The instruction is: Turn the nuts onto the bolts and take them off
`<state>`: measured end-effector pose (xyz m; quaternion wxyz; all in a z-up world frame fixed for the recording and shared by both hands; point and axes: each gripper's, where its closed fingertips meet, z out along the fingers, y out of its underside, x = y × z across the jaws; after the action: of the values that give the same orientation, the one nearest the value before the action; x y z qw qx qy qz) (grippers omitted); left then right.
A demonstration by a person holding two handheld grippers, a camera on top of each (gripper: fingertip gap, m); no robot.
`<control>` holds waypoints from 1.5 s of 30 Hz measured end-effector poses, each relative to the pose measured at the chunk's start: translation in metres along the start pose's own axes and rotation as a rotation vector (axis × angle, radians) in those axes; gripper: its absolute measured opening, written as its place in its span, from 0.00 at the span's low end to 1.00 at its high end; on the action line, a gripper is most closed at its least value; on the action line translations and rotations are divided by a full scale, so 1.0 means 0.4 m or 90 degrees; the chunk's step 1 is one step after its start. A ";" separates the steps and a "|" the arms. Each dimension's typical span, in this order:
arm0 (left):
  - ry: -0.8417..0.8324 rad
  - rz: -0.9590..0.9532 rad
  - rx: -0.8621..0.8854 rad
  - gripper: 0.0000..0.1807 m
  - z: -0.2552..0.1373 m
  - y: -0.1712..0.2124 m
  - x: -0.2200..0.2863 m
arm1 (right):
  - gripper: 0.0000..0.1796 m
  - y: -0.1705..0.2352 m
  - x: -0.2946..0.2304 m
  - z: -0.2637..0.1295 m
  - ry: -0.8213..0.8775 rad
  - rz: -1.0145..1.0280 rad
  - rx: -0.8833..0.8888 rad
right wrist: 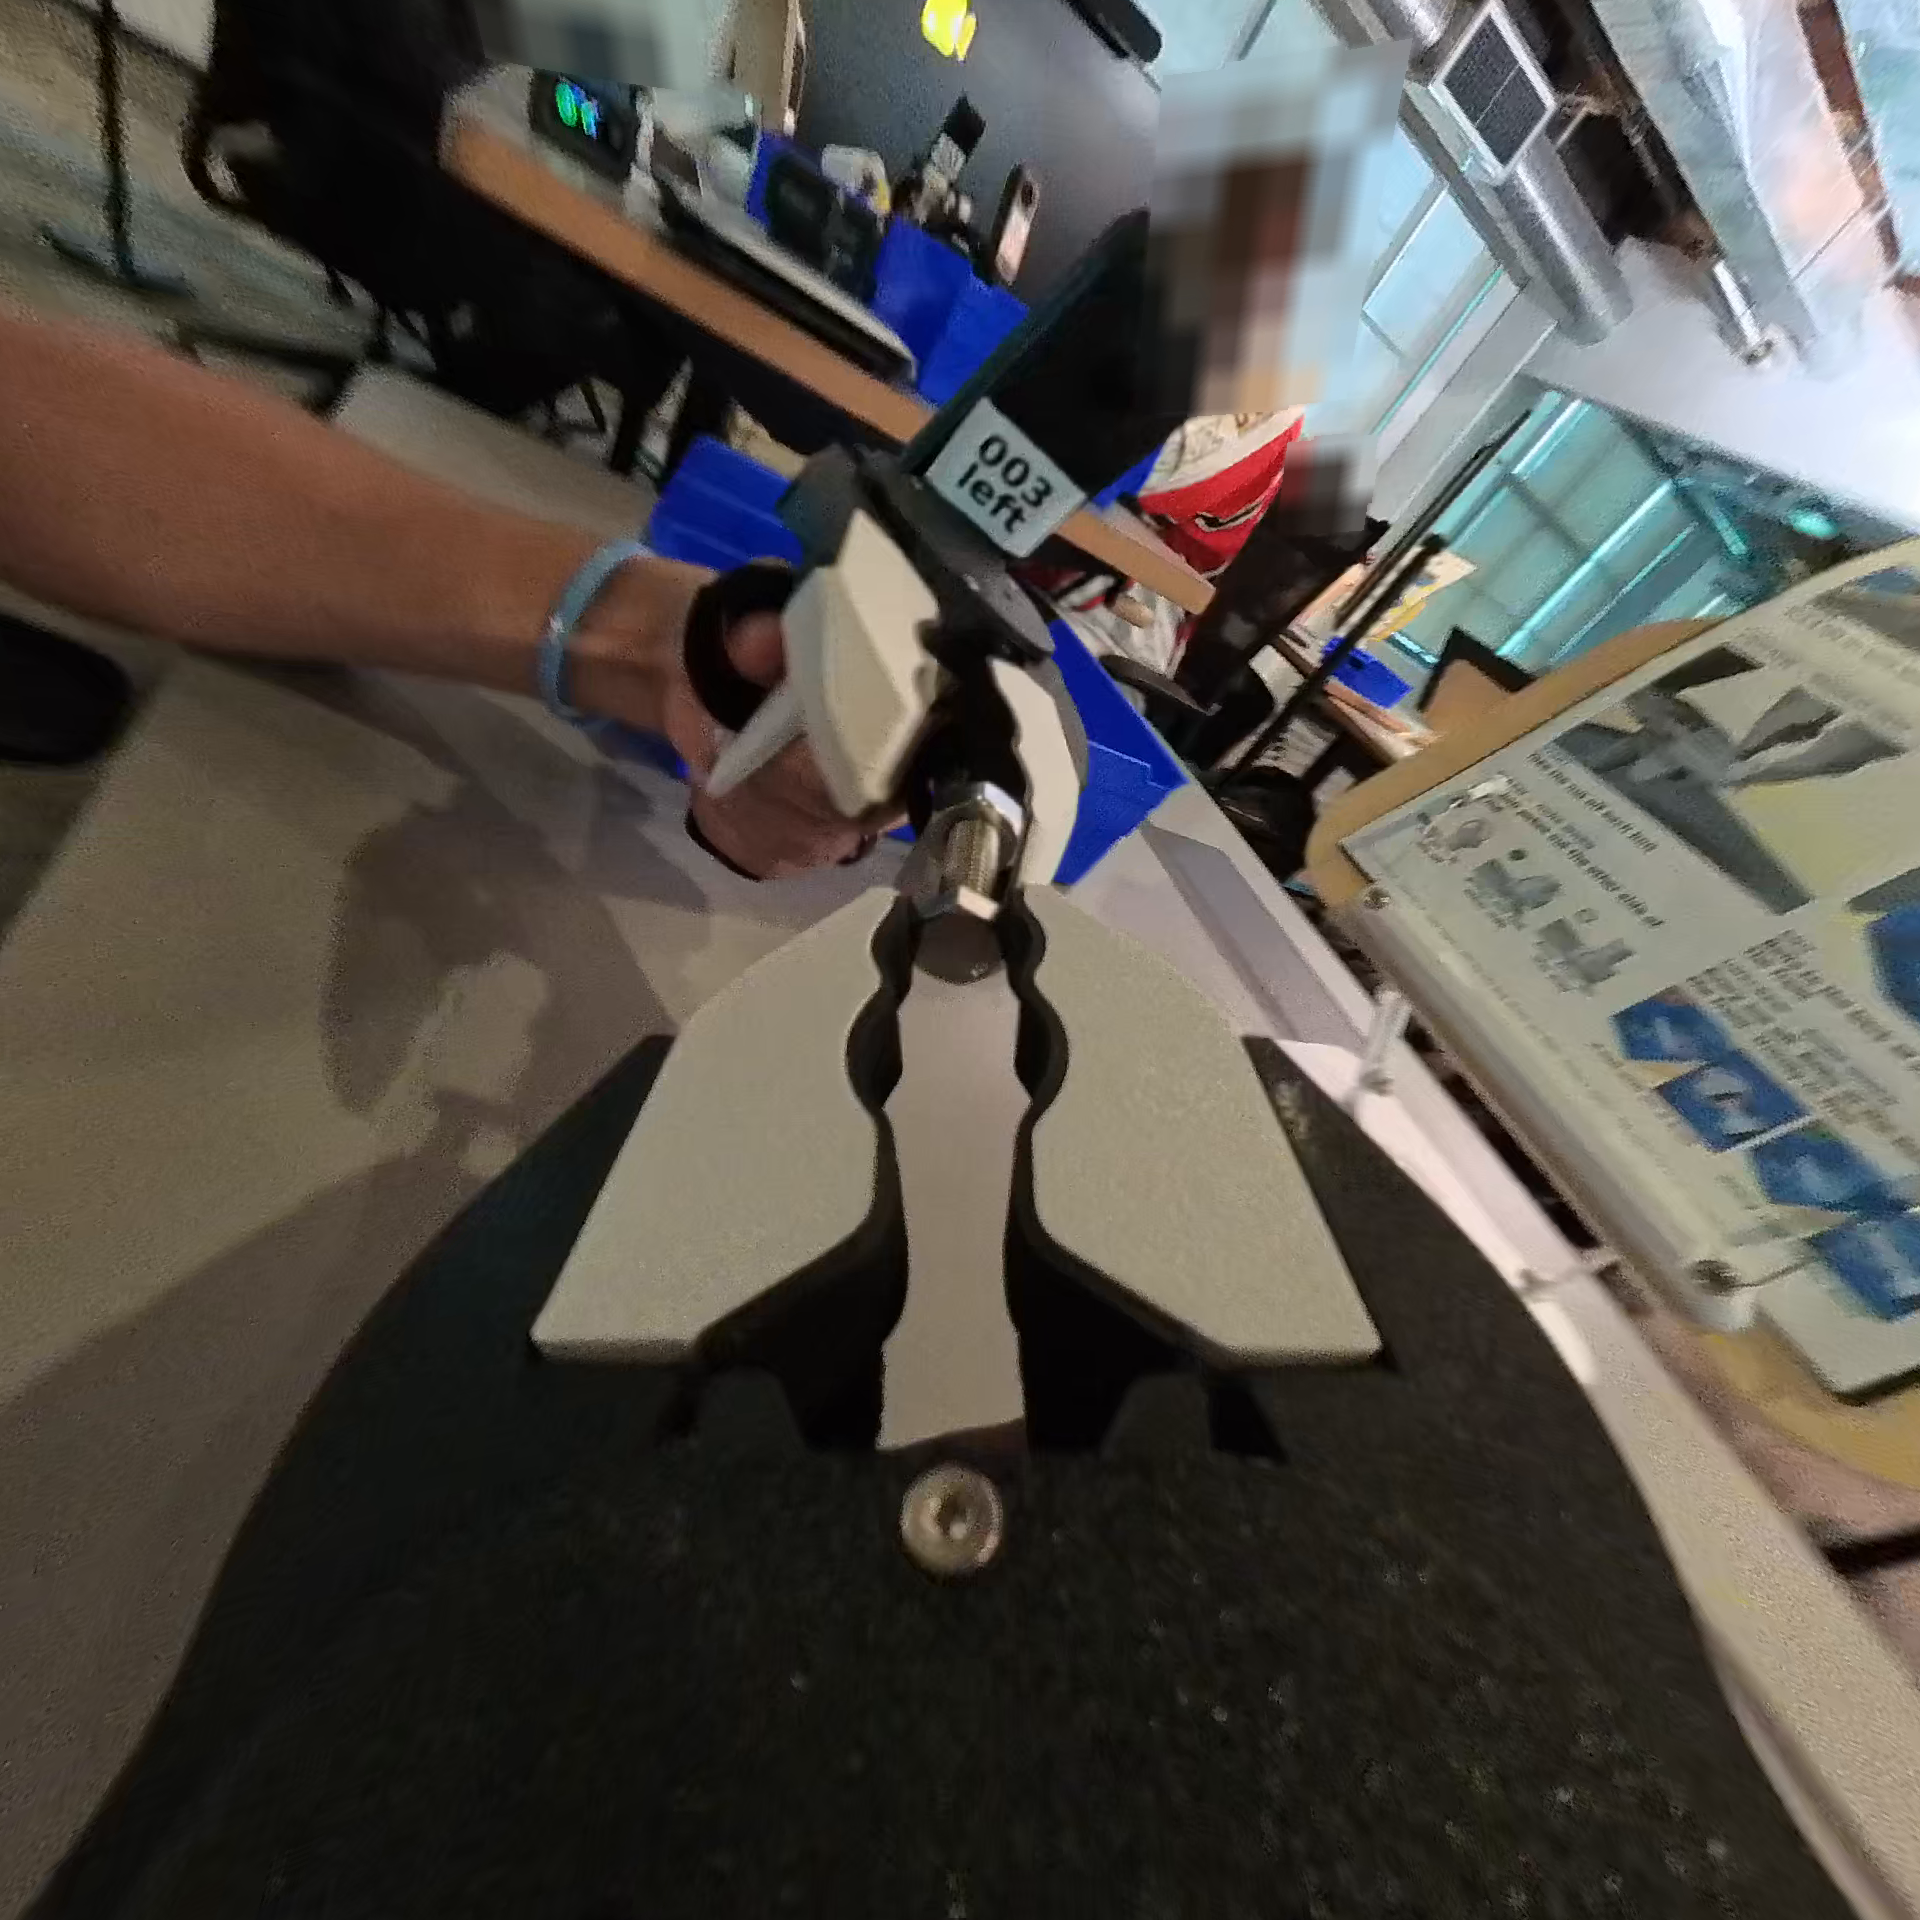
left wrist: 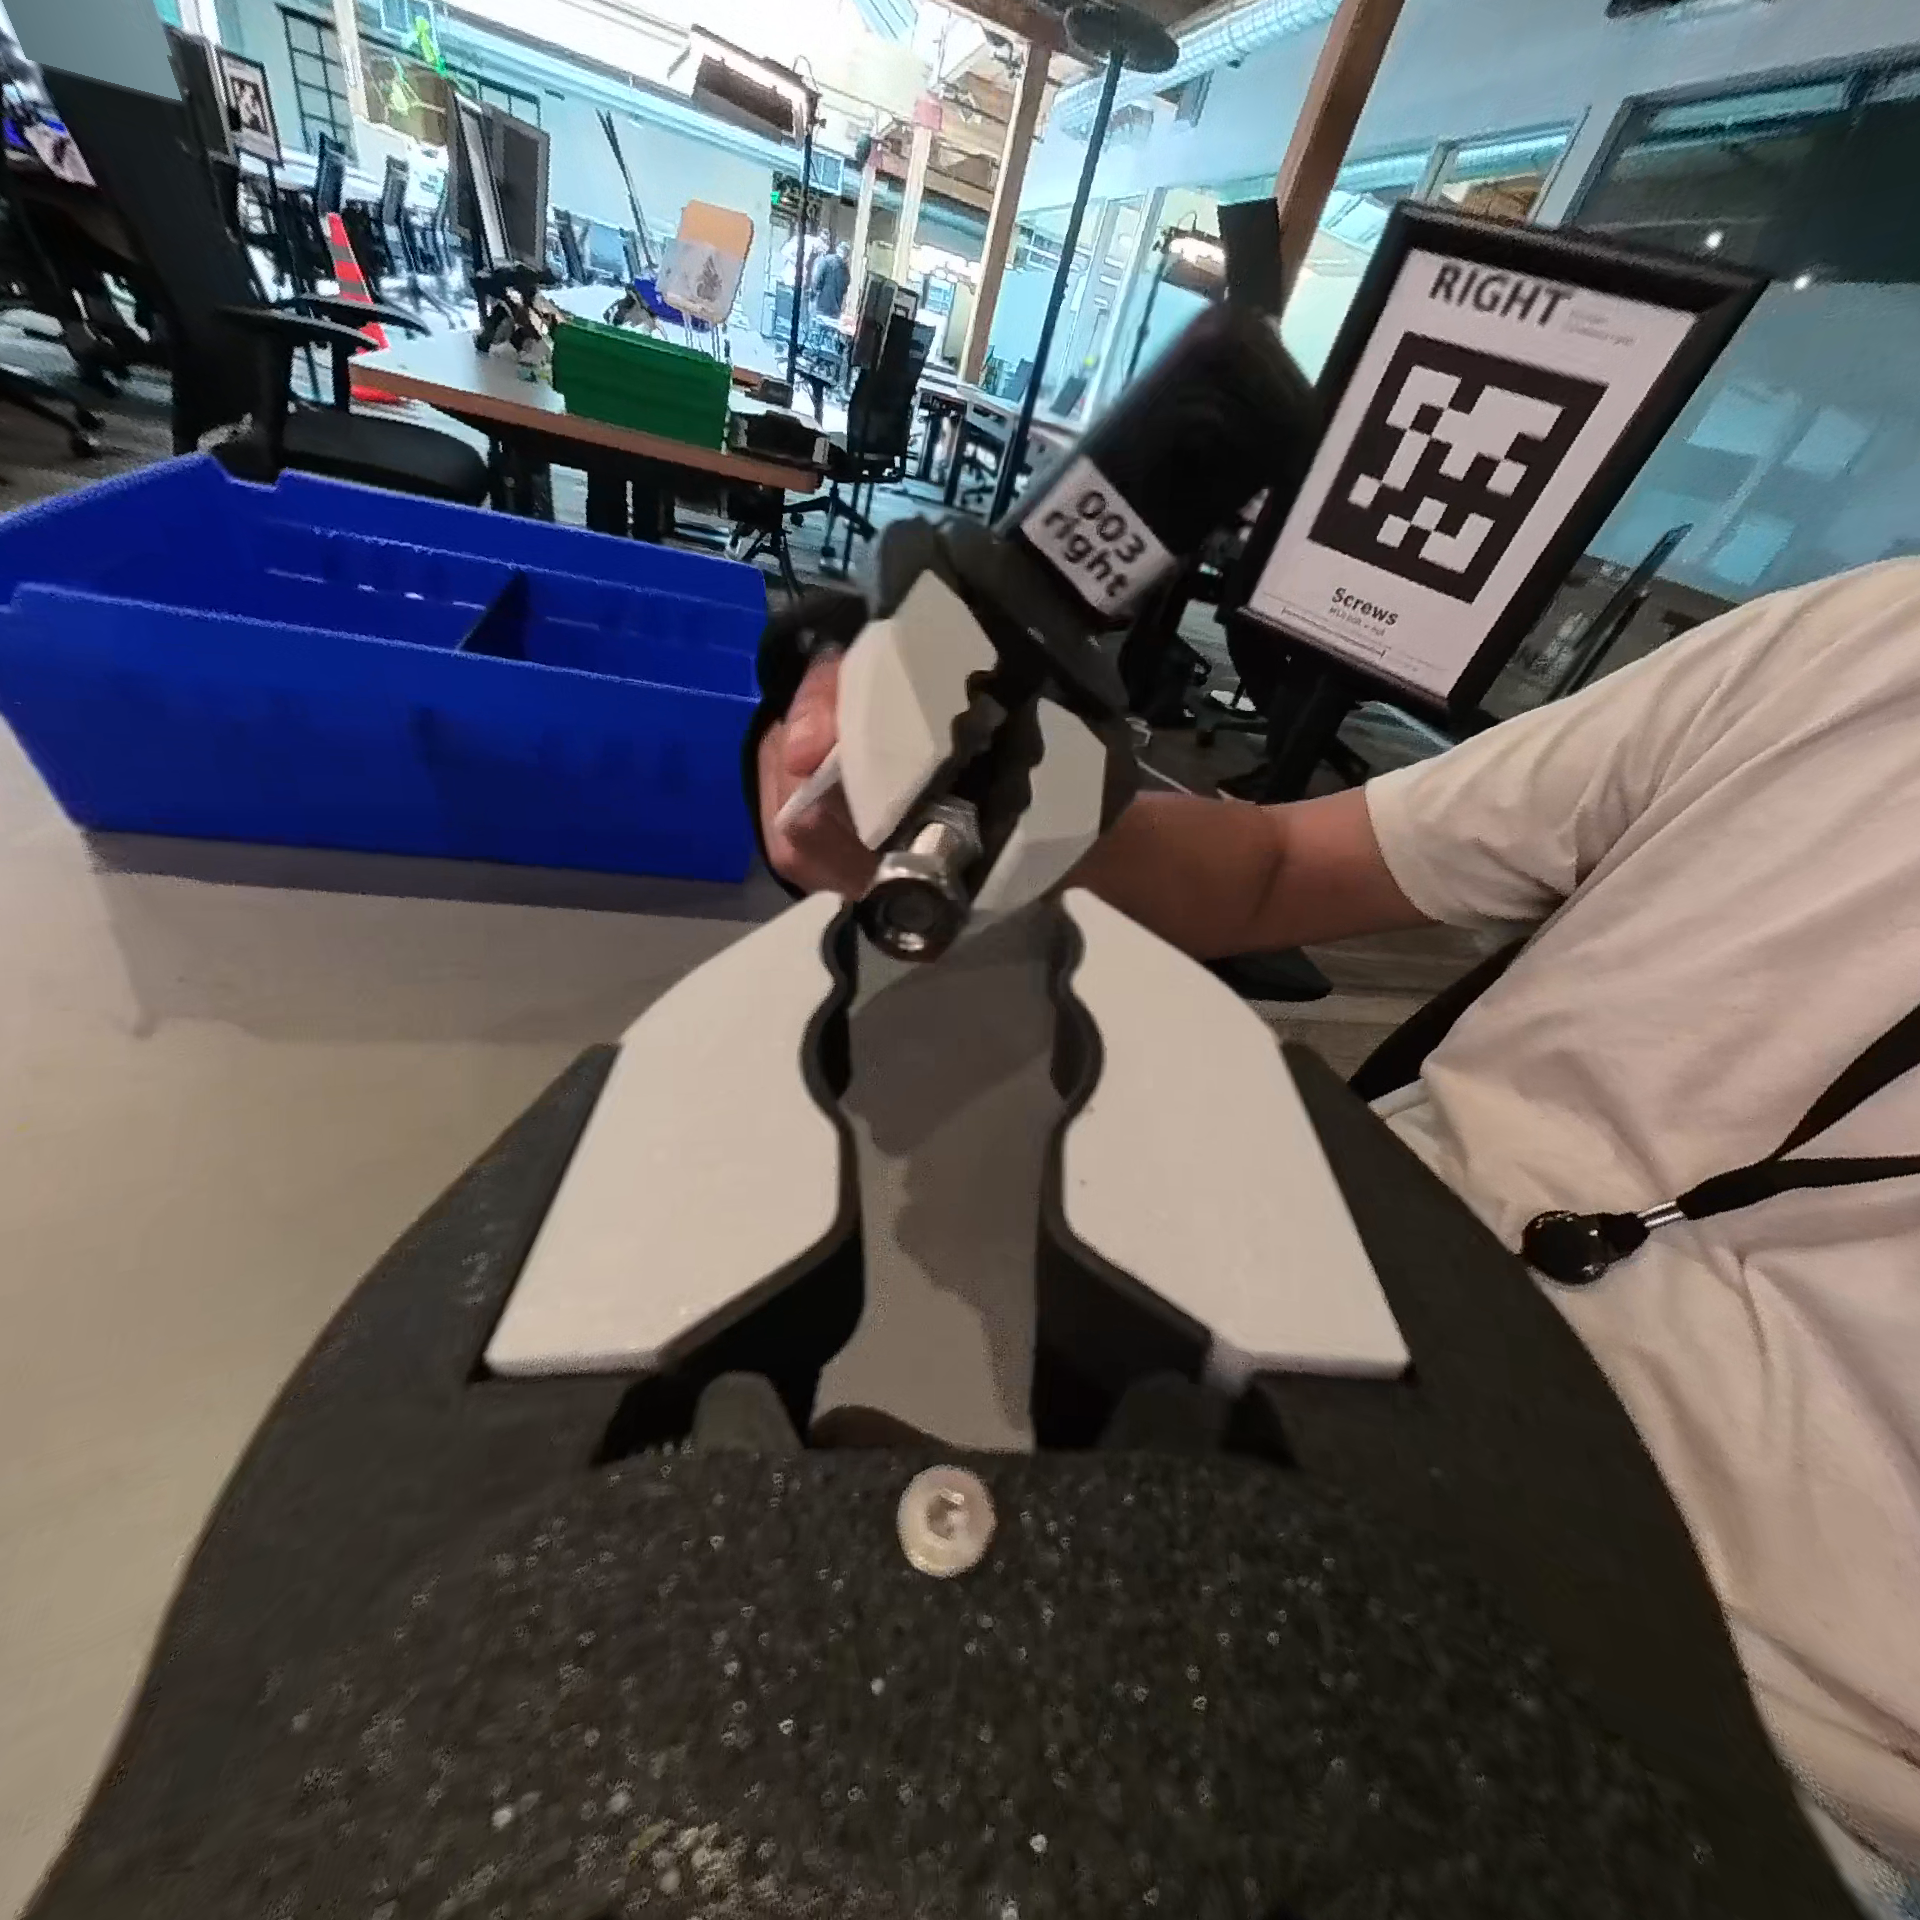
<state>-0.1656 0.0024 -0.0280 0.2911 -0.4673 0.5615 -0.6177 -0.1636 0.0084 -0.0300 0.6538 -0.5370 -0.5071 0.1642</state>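
The right tongs [right wrist: 961,920] are closed on the hex head of a steel bolt [right wrist: 956,914], held in the air over the pale worktop [left wrist: 208,1039], in front of the blue bin [left wrist: 416,707] and off its right-hand end. The bolt's threaded shank runs from that head towards the left tongs [left wrist: 951,925], and a nut [left wrist: 914,909] sits on the far end of it. The left tongs stand partly open with that nut end between their tips. In the left wrist view the nut lies against the left fingertip and a visible gap separates it from the right one, so they flank it without clamping it. The right wrist view shows the same fingers on either side of the nut, but too blurred to judge contact. A person's right hand [left wrist: 810,769] holds the right tongs just beside the bin's near corner. The left hand [right wrist: 748,790], with a light blue band [right wrist: 582,634] on its wrist, holds the left tongs in front of the bin. A framed black-and-white marker sign [left wrist: 1455,468] stands well to the right of the bin, and a printed instruction sheet [right wrist: 1662,935] lies beyond the worktop's edge.
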 end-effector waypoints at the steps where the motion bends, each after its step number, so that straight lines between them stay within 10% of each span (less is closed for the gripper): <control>1: -0.004 0.016 -0.004 0.22 0.001 -0.001 0.005 | 0.09 -0.003 0.003 -0.002 -0.012 0.040 0.016; 11: -0.322 0.458 -0.111 0.20 -0.015 -0.029 -0.031 | 0.09 -0.027 0.024 -0.029 -0.215 0.488 0.151; 27: -0.337 0.596 -0.172 0.11 0.012 -0.001 -0.005 | 0.09 -0.027 -0.025 -0.029 -0.364 0.616 0.148; 33: -0.276 0.422 -0.118 0.11 0.019 -0.014 -0.010 | 0.09 -0.032 -0.006 -0.032 -0.303 0.546 0.162; 45: 0.031 -0.099 0.014 0.10 0.038 -0.015 0.025 | 0.09 -0.033 -0.011 -0.041 -0.042 -0.040 0.014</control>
<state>-0.1549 -0.0115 -0.0207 0.2333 -0.4912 0.5234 -0.6560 -0.1561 -0.0086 -0.0190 0.6477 -0.5079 -0.5429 0.1667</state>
